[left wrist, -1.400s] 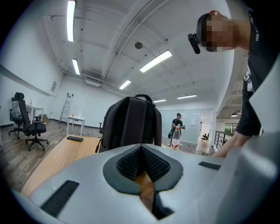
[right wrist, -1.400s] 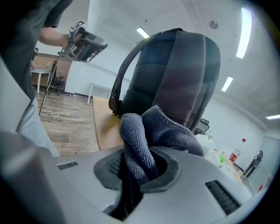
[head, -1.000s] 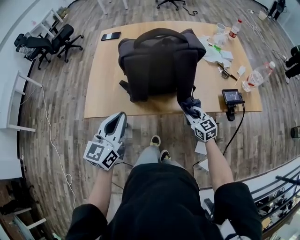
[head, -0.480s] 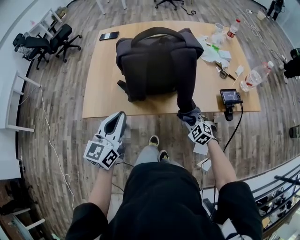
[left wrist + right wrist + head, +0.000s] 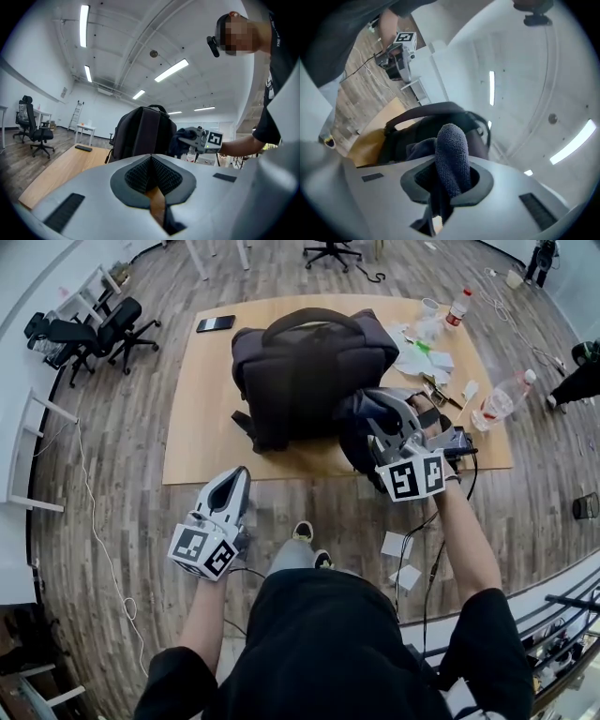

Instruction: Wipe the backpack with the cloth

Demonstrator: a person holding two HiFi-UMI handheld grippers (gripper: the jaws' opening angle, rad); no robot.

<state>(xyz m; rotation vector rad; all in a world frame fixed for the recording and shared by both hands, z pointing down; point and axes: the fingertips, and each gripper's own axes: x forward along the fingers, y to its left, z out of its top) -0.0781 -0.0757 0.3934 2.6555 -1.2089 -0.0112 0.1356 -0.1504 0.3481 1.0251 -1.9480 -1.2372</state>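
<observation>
1. Wood-plank floor all round, with a light wooden worktop (image 5: 202, 418) in the upper middle of the head view and office chairs (image 5: 94, 322) at upper left.
2. Dark backpack (image 5: 309, 371) stands upright mid-worktop, carry handle on top.
3. I see the right gripper (image 5: 380, 418) raised at the backpack's lower right side, its marker cube toward the camera. Jaws are clamped on a dark blue cloth (image 5: 452, 157), which sticks up in a fold past the pads.
4. Cloth sits against the backpack's right side near the base. I can't make out the exact contact patch because the gripper covers it.
5. Left gripper (image 5: 234, 480) is low at lower left of the head view, off the worktop edge, over the floor and well apart from the backpack. Jaws are pressed together with nothing between them.
6. Left gripper view has the backpack at centre, with the right gripper and cloth just right of it.
7. Worktop clutter:
   - black phone (image 5: 217, 323) near the upper left corner
   - papers (image 5: 417, 357) right of the backpack
   - clear cup (image 5: 429, 307) and red-capped bottle (image 5: 457, 307) at upper right
   - second plastic bottle (image 5: 502, 401) near the right edge
   - small screen device (image 5: 459, 440) just right of the right gripper
8. Paper scraps (image 5: 396, 545) lie on the floor below the right gripper.
</observation>
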